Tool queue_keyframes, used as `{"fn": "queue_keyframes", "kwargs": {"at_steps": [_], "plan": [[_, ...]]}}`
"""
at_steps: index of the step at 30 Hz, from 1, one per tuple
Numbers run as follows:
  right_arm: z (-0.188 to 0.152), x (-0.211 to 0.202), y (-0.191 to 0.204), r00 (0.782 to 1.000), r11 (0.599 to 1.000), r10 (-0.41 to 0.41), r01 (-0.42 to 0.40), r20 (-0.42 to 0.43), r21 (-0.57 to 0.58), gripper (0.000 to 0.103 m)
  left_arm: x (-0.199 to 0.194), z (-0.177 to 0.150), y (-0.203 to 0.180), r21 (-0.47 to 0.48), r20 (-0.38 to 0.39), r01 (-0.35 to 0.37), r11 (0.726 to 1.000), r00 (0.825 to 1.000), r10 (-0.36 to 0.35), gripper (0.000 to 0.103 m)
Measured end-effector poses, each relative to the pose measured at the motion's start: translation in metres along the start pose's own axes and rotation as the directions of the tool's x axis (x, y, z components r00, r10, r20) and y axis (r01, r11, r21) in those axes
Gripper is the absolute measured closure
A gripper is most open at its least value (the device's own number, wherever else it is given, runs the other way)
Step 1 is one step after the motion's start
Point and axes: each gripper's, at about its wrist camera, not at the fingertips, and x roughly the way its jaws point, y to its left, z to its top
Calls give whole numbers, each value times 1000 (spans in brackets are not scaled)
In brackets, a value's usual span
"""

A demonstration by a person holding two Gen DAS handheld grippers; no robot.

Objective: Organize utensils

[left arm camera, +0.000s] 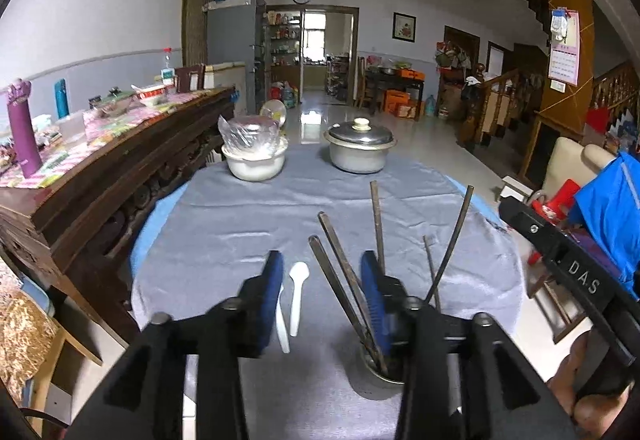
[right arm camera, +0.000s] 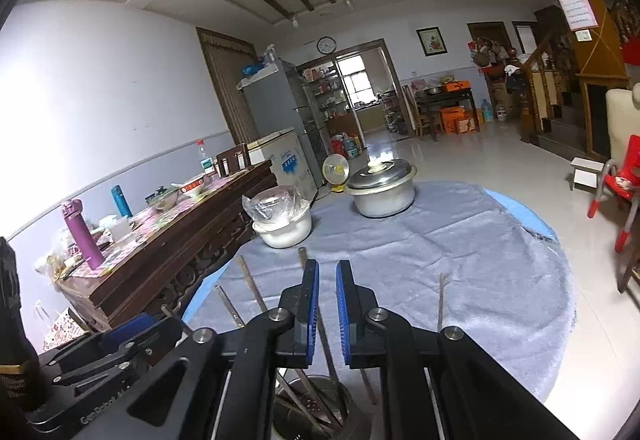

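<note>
Grey tablecloth (left arm camera: 248,216), chopsticks (left arm camera: 340,280) in metal holder (left arm camera: 380,376) beside open left gripper (left arm camera: 322,280)

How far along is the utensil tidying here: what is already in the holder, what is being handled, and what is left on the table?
Done: several dark chopsticks stand in the round metal holder. In hand: nothing visibly; the left hand-held gripper is open with nothing pressed between its pads, while the right hand-held gripper, above the holder, looks nearly shut with no utensil clearly gripped. Left: two white plastic spoons lie on the grey tablecloth.
</note>
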Motion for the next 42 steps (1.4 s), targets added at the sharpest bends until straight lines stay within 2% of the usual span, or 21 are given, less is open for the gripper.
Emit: {"fn": "queue_keyframes", "kwargs": {"at_steps": [5,8,10,12,19,42], "plan": [[3,1,-5,1000,1000,-14,15,-8,21,92,-9,1,-2,23,32,-57,998,998,56,37],[3,0,-9,1000,999,-24,24,-3,36,77,-14,2,-1,38,57,-91,995,994,89,33],[3,-3,-12,1000,998,-26,26,7,50,62,-15,2,0,44,64,-105,993,993,102,31],[4,-6,-14,999,998,-31,30,18,54,56,-17,2,1,47,68,-118,992,991,115,30],[6,-9,-15,999,998,-40,38,31,52,56,-25,3,6,57,87,-152,987,985,147,28],[4,-7,-16,998,996,-67,66,12,51,56,-27,-4,13,59,76,-153,986,986,148,28]]}}
